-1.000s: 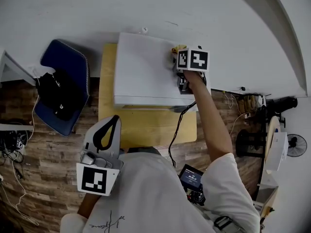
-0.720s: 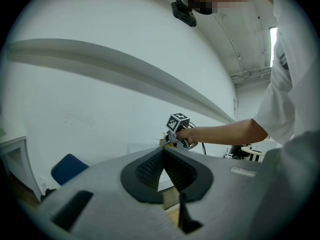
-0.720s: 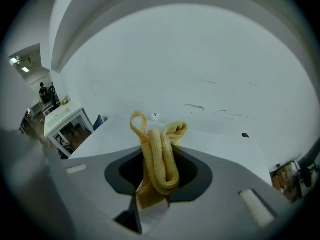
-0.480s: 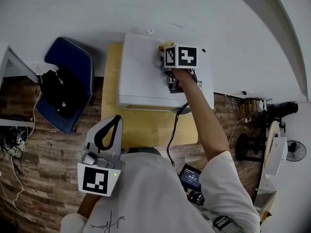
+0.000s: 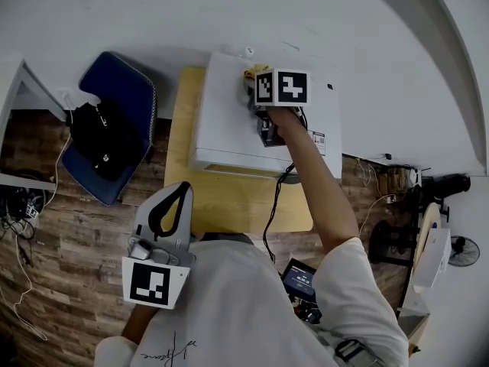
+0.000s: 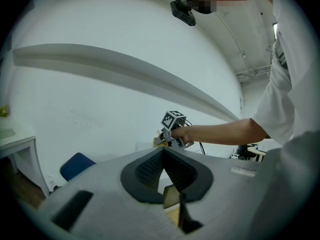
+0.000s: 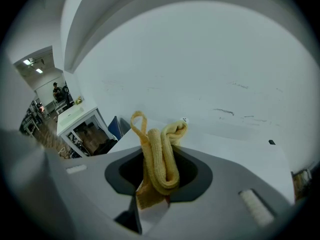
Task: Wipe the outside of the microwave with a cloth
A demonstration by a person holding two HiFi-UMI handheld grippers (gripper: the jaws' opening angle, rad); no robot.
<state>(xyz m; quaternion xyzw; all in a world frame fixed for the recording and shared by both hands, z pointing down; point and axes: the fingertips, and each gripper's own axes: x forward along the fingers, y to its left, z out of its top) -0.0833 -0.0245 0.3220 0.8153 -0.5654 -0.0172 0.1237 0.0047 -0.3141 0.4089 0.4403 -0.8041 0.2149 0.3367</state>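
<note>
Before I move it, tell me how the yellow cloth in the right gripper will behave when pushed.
Probably floppy: the cloth bunches in folds in the right gripper. Likely light; its loose loop may trail. The textured weave should drag, not slip.

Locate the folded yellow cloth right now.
The folded yellow terry cloth is pinched between the fingers of the right gripper. In the head view it sits upper centre, over the white microwave top near its rear edge by the white wall.

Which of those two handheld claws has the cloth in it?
The right gripper, over the white microwave, clamps the yellow cloth; the left gripper is shut and empty.
</note>
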